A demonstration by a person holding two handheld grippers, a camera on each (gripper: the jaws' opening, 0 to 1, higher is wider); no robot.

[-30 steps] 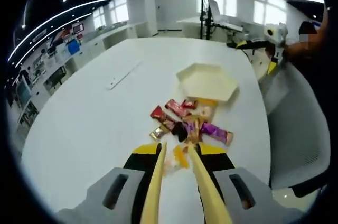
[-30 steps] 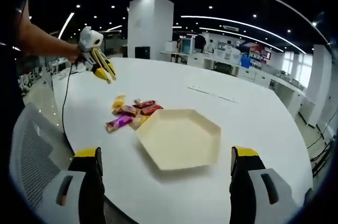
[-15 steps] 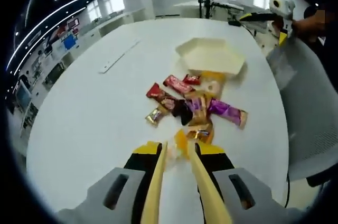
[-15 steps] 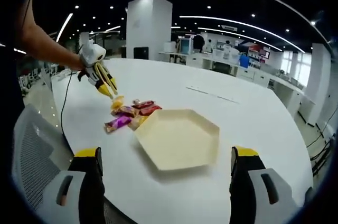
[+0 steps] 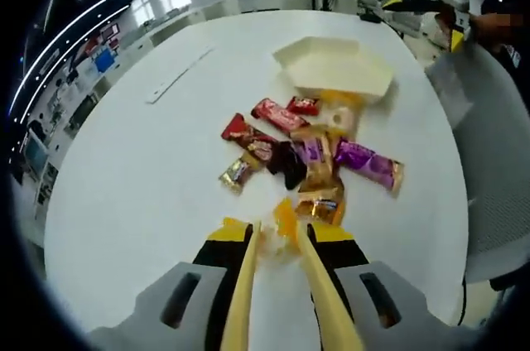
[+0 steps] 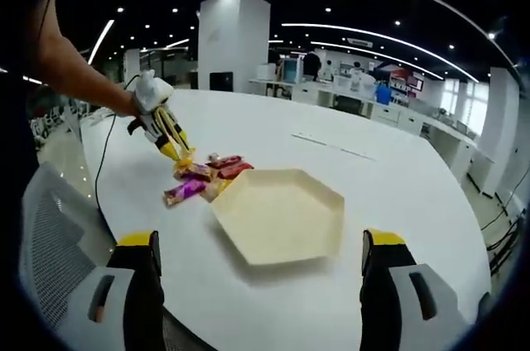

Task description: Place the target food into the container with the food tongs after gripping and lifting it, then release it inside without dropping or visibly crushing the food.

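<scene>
Tongs tips at an orange-wrapped sweet on the near edge of the pile

In the left gripper view, the left gripper [image 5: 277, 233] carries yellow food tongs [image 5: 240, 293] whose two blades run up from the bottom of the picture and draw close at the tips. Between those tips sits an orange-wrapped sweet [image 5: 284, 220], at the near edge of a heap of wrapped snacks [image 5: 302, 152] on the white desk [image 5: 132, 169]; the blades look closed on it, though whether it is off the desk cannot be told. Just past it lies a gold packet [image 5: 319, 204], then a dark one, a purple bar [image 5: 368, 165] to the right, red bars [image 5: 277, 115] further on and a small gold sweet [image 5: 234, 173] to the left. The cream hexagonal container [image 5: 335, 69] stands beyond the heap, touching its far side, with nothing seen inside.

In the right gripper view, the right gripper [image 6: 261, 264] hangs with its jaws wide apart, holding nothing, low over the near rim of the desk; the container lies between and beyond them. A hand [image 6: 145, 103] with the tongs reaches the pile from the left. A grey mesh chair [image 6: 50, 252] stands beside the desk
</scene>
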